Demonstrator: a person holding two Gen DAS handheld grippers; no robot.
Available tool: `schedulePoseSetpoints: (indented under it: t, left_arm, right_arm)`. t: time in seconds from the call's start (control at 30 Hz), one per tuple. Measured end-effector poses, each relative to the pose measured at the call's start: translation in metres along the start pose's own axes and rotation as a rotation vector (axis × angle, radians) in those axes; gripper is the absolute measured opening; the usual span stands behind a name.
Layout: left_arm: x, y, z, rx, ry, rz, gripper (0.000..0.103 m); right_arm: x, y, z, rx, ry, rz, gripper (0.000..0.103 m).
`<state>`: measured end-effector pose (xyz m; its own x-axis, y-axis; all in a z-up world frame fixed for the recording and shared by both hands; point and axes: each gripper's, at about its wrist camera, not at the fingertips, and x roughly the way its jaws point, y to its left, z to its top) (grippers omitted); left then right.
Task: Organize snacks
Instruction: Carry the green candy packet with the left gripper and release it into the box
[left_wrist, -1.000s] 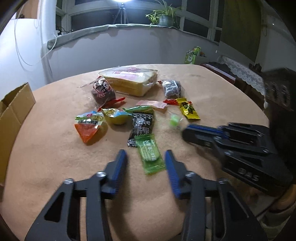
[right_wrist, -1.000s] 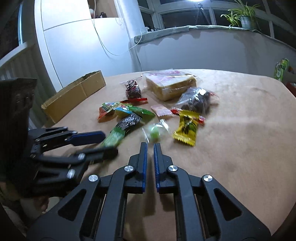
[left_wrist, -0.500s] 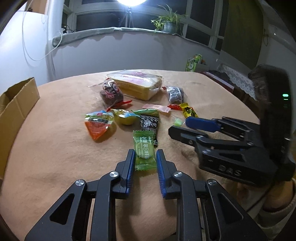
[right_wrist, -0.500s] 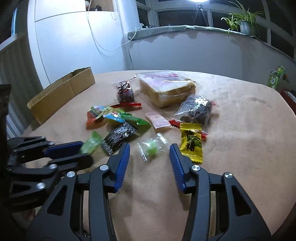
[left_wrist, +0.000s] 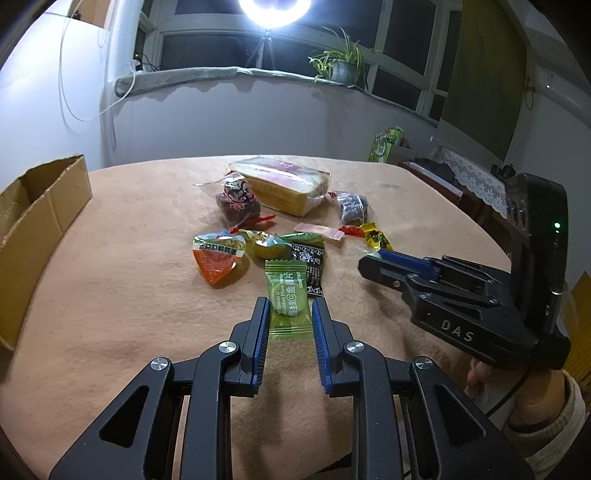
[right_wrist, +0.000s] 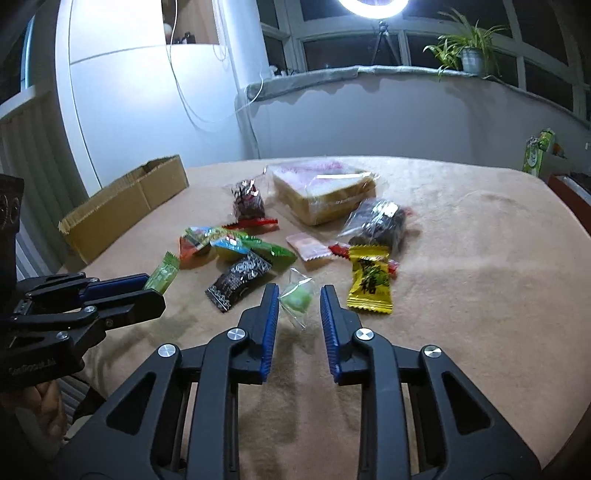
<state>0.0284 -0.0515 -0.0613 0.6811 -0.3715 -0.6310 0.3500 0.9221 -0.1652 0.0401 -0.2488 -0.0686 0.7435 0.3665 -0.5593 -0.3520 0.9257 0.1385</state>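
Loose snacks lie on a tan cloth-covered table (left_wrist: 110, 295). My left gripper (left_wrist: 288, 310) is shut on a green plum-candy packet (left_wrist: 287, 295), pinched by its sides. That packet (right_wrist: 162, 273) sticks out of the left gripper (right_wrist: 147, 288) in the right wrist view. My right gripper (right_wrist: 298, 299) straddles a clear-wrapped green candy (right_wrist: 297, 301) on the cloth. Its jaws are closing, and a small gap still shows beside the wrapper. From the left wrist camera, the right gripper (left_wrist: 373, 260) reaches in from the right, held by a hand (left_wrist: 532, 398).
An open cardboard box (left_wrist: 37, 229) stands at the table's left edge. Past the grippers lie a black packet (right_wrist: 240, 280), a yellow candy (right_wrist: 369, 284), an orange jelly cup (left_wrist: 218, 254), two dark bagged snacks and a wrapped bread loaf (right_wrist: 325, 192).
My left gripper shut on the green packet and raised it slightly. My right gripper went from shut to wide open, moved over the clear-wrapped candy, and has narrowed around it.
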Motion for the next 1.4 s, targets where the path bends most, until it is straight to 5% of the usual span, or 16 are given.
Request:
schedulePoseSetpoints:
  t: [0.73,1.1,1.4]
  left_arm:
    - [-0.047,0.035,0.008,-0.073,-0.129,0.019,0.021]
    - [-0.082,0.082,0.010,-0.145,-0.216,0.056,0.021]
    - [-0.116,0.151,0.010,-0.240,-0.291,0.160,0.021]
  right_arm:
    - [-0.031,0.040,0.039,-0.053,-0.108,0.034,0.024]
    - [-0.005,0.110,0.066,-0.156,-0.102,0.106,0.024]
    - [0.030,0.206,0.095,-0.284,-0.114,0.250,0.024]
